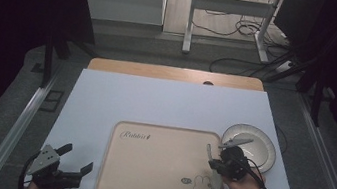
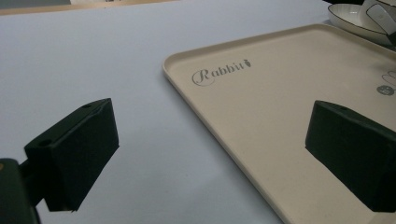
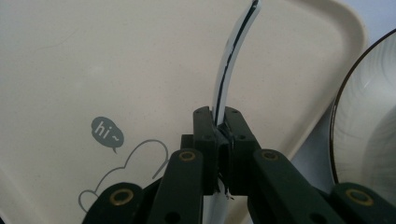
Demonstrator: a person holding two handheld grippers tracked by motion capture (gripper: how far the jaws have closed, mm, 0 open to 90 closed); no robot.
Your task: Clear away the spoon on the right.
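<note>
A beige tray point(image 1: 156, 163) printed with "Rabbit" and a rabbit drawing lies on the white table near the front edge. My right gripper point(image 1: 221, 164) hangs over the tray's right side, shut on a white spoon point(image 1: 209, 152) with a dark rim. In the right gripper view the jaws of the right gripper point(image 3: 218, 116) pinch the spoon point(image 3: 229, 60), whose handle curves up over the tray point(image 3: 116, 70). A white bowl point(image 1: 258, 138) with a dark rim sits just right of the tray. My left gripper point(image 1: 78, 158) rests at the front left, open and holding nothing, its jaws wide apart point(image 2: 217, 144).
The white sheet point(image 1: 155, 102) covers a wooden table whose far edge point(image 1: 174, 73) shows beyond it. The left gripper view takes in the tray point(image 2: 280, 93) and the bowl point(image 2: 355, 21) at its top right. Desk legs and cables lie on the floor behind the table.
</note>
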